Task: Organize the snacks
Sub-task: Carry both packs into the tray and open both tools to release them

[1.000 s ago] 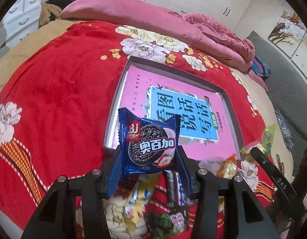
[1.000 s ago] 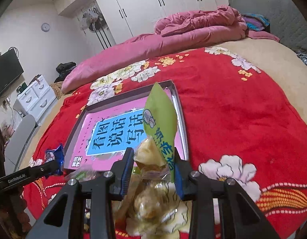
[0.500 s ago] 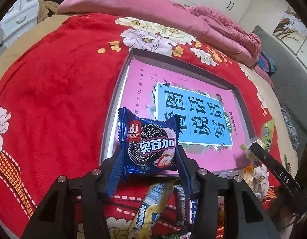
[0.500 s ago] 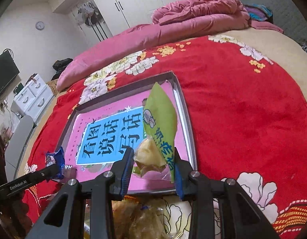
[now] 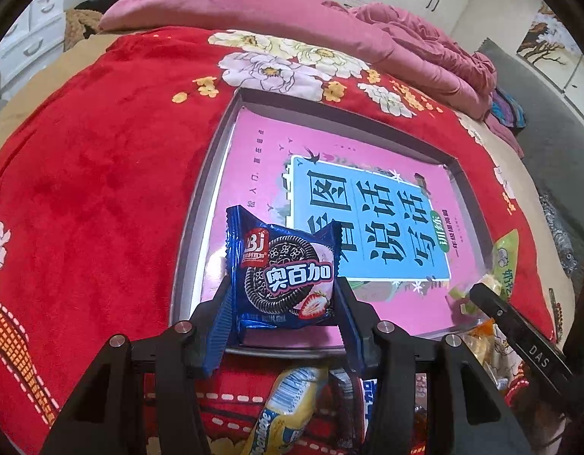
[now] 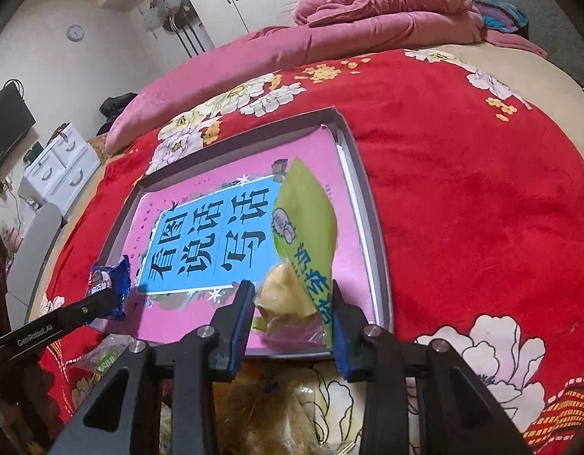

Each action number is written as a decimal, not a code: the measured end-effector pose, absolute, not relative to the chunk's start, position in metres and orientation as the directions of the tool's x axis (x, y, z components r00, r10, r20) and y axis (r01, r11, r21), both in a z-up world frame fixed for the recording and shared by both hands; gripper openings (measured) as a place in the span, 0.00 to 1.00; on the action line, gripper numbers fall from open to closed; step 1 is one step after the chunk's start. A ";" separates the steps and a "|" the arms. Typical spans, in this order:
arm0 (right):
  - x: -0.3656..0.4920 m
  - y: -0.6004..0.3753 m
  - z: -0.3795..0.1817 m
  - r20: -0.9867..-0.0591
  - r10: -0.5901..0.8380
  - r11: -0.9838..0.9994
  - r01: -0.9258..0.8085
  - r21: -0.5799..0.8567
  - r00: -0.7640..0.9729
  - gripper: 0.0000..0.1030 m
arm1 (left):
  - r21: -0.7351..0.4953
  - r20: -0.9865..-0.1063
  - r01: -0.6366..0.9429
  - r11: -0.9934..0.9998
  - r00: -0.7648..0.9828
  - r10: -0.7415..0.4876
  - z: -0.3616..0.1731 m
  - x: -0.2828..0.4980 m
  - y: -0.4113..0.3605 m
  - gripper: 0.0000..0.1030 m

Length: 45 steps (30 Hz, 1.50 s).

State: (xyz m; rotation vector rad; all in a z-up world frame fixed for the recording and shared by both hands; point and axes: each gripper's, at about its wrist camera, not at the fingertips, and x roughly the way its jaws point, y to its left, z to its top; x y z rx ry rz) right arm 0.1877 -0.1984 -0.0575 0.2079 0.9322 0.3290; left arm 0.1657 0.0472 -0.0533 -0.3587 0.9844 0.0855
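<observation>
Your left gripper [image 5: 286, 303] grips the blue cookie packet [image 5: 284, 269]; your right gripper [image 6: 292, 303] pinches the green snack bag [image 6: 305, 235]. Both hang over the near edge of the tray [image 5: 200, 204] ahead. Release too soon and they'll slide onto the soft red blanket [image 5: 94, 174] covering the bed.

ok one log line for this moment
left tongs: shut on cookie pack | right tongs: shut on green snack bag | both over tray near edge
</observation>
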 end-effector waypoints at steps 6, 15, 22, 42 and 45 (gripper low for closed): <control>0.187 -0.194 -0.057 -0.759 0.344 0.939 -0.195 0.283 0.553 0.39 | -0.254 -0.825 -0.224 0.941 0.558 -0.090 -0.057 0.169 0.045 0.51; 0.185 -0.190 -0.055 -0.764 0.320 0.947 -0.203 0.247 0.560 0.45 | -0.254 -0.823 -0.219 0.942 0.560 -0.092 -0.057 0.168 0.043 0.52; 0.184 -0.194 -0.054 -0.759 0.311 0.950 -0.188 0.247 0.571 0.52 | -0.250 -0.823 -0.215 0.944 0.561 -0.090 -0.058 0.168 0.042 0.52; 0.176 -0.198 -0.046 -0.738 0.280 0.960 -0.181 0.214 0.613 0.64 | -0.284 -0.808 -0.216 0.934 0.579 -0.111 -0.053 0.162 0.043 0.58; 0.175 -0.200 -0.044 -0.731 0.281 0.960 -0.179 0.217 0.622 0.64 | -0.282 -0.802 -0.215 0.935 0.587 -0.107 -0.049 0.160 0.043 0.58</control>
